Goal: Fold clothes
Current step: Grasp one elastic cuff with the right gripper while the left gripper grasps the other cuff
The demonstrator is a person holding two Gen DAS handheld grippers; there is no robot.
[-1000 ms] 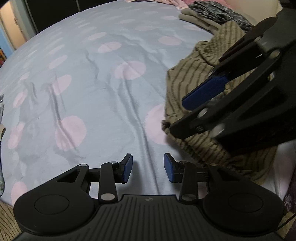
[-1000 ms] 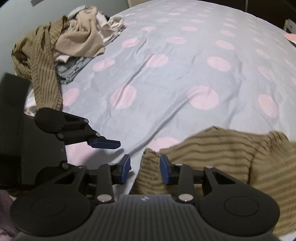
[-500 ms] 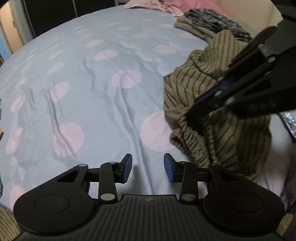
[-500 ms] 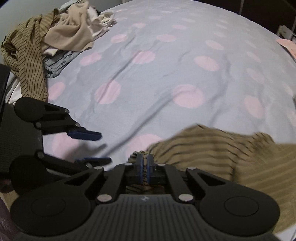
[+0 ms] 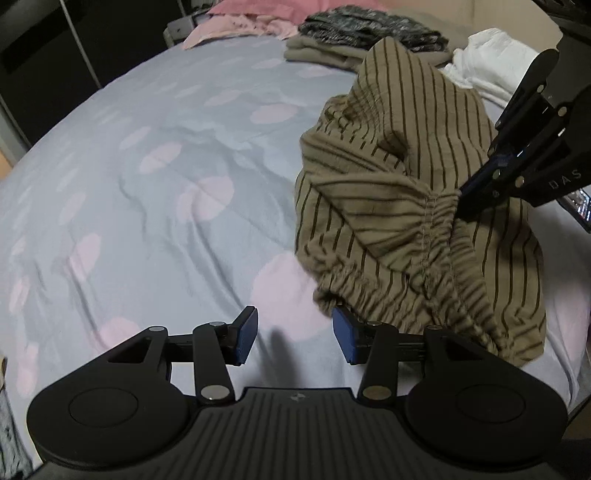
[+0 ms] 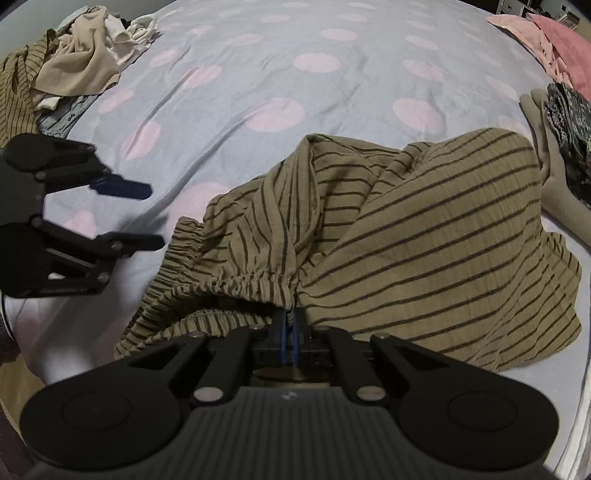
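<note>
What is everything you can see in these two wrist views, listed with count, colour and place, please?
Striped garment: one, tan with dark stripes, bunched on the bed by the grippers, gathered waistband pinched.
Bedsheet: one, pale blue with pink dots, under everything.
Unfolded pile: one heap, beige, white and grey-blue pieces with a striped tan one beside it, far left corner in the right wrist view.
Folded stack: dark patterned piece on a grey-beige one, far edge of the bed.
Pink fabric: one, at the far edge.
White cloth: one, right of the stack.
Left gripper: black with blue pads, jaws opening, nothing between them.
Right gripper: black with blue pads, jaws shut on the waistband.
</note>
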